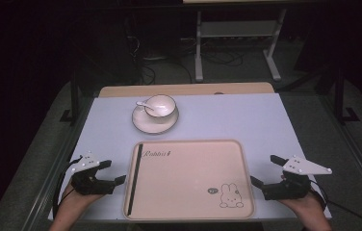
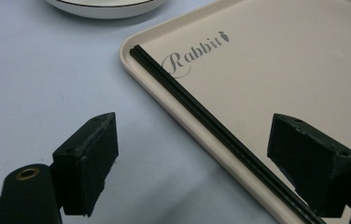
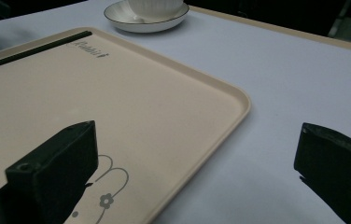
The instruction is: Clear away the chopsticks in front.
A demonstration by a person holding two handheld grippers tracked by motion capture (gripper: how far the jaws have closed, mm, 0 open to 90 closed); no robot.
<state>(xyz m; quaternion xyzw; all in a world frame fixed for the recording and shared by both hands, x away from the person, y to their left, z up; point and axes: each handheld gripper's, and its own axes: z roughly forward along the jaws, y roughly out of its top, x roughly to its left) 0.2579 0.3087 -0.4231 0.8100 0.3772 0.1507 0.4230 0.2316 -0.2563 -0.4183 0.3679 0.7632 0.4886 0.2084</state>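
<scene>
Left tongs [image 2: 192,163] open; high view adds spoon [image 1: 145,105].

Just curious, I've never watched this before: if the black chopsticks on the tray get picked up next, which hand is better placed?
Probably the left. The left gripper sits open right beside the tray's left rim, where the chopsticks lie, and they show between its jaws in its own view. The right gripper is across the tray.

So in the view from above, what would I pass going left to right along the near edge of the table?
Left claw → black chopsticks → beige tray → rabbit drawing → right claw.
</scene>
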